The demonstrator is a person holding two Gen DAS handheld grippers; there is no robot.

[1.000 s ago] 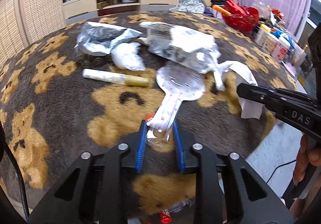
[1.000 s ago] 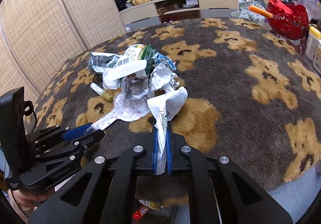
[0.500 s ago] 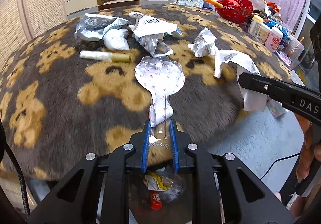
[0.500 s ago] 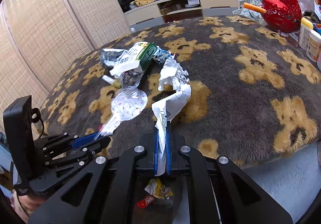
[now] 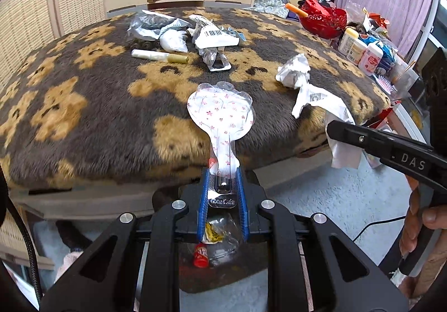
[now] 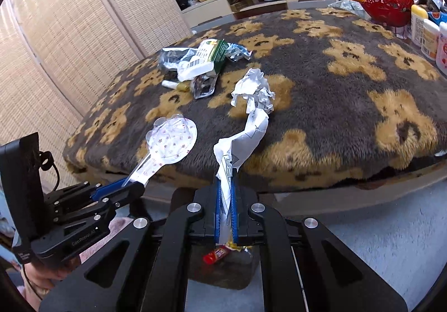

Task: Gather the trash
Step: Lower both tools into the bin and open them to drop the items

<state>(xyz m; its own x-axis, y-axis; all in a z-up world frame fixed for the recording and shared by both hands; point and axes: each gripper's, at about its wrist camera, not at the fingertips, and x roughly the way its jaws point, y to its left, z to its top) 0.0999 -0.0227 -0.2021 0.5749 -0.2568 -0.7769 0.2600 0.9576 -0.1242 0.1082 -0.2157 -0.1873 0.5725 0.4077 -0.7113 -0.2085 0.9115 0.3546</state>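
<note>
- Nearest the lens, the left gripper (image 5: pixel 222 186) pinches the narrow stem of one clear, star-printed blister pack (image 5: pixel 222 116), paddle-shaped and glossy.
- Beside it, the right gripper (image 6: pixel 226 194) clamps one crinkled white paper strip (image 6: pixel 251 127) (crumpled far end on fleece).
- Farther off on the furry bear-patterned blanket (image 5: pixel 92 105): one foil-wrapper heap (image 5: pixel 181 32).

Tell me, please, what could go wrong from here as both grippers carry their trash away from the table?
The crumpled paper trailing from the right gripper lies on the blanket and might tear. The star-printed blister pack, held only by its narrow tail in the left gripper, could slip out.
</note>
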